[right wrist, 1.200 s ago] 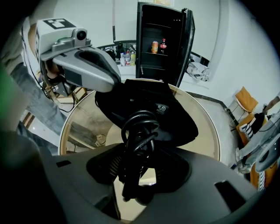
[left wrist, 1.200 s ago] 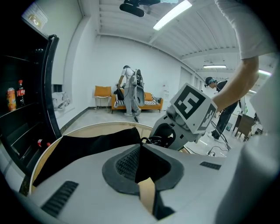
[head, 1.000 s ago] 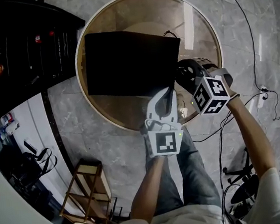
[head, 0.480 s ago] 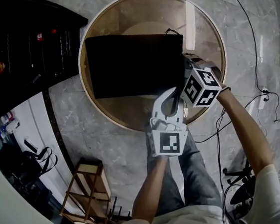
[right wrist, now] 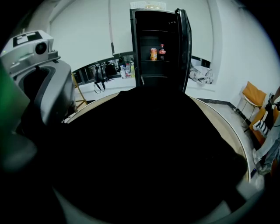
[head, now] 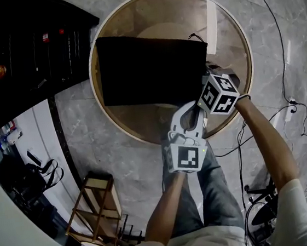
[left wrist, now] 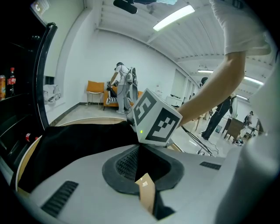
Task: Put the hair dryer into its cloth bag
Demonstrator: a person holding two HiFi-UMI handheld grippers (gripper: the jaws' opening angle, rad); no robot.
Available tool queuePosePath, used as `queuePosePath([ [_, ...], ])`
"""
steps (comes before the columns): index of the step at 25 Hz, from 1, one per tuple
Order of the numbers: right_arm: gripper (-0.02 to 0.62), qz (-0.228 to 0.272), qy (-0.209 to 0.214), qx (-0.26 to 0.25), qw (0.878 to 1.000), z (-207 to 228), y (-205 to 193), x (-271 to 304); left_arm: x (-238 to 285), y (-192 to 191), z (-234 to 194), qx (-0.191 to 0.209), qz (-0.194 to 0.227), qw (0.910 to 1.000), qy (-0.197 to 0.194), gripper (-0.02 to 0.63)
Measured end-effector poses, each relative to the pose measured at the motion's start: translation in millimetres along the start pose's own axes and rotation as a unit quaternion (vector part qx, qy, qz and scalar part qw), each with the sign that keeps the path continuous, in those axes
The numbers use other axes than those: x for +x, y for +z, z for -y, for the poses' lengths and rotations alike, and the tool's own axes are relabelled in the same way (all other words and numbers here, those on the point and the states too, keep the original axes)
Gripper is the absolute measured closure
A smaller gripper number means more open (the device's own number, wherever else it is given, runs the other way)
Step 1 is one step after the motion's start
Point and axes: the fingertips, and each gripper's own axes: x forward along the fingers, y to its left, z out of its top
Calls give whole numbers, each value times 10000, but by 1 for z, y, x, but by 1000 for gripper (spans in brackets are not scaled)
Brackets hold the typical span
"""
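A black cloth bag (head: 148,73) lies flat on the round glass-topped table (head: 226,34). My left gripper (head: 191,105) is shut on the bag's near right edge. In the left gripper view its jaws (left wrist: 139,148) pinch black cloth with a tan label (left wrist: 146,197) hanging from it. My right gripper (head: 210,79), marker cube (head: 218,93) on top, sits at the bag's right end and holds the dark hair dryer, which is almost wholly hidden under the cube and the cloth. Black fills the right gripper view (right wrist: 144,153), so its jaws do not show.
A black cabinet (head: 23,46) with drink bottles stands left of the table. A wooden stool (head: 97,209) is on the marble floor below it. Cables (head: 283,105) trail on the floor to the right. The person's legs (head: 206,196) are against the table's near rim.
My right gripper has moved left and down to the bag's right end; the hair dryer, earlier seen beside the bag, is now mostly covered. The left gripper has kept its grip and place.
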Motion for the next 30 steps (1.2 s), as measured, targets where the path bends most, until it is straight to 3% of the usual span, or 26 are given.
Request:
queuePosePath([
  [4,387,117,35,14,9999,-1,2,1,1,0,0,-91,64,9999,-26,568],
  [7,303,322,19,133,9994,0,6,-3,1,-2,-1,-128,62,9999,-9,567],
  [9,286,482,-5,235,9986,3,9,-12,2,-3,-2,-136,46,9999,-11,566],
  [16,279,719,-609,592,9938,15,-10,-66,4,-8,6,-257,42,9995,-174,563],
  [22,279,1300,-1276,1710,9683,25,-31,-111,-2,-3,11,-260,162,9994,-186,546],
  [26,281,1627,-1604,2010,9526,23,-27,-134,-9,7,10,-198,271,9994,-108,546],
  [29,362,1907,-1879,2227,9374,24,-13,-157,-16,22,5,-193,397,9990,4,546],
  [30,444,1995,-2005,2296,9313,24,-7,-166,-19,27,5,-201,430,9989,30,546],
])
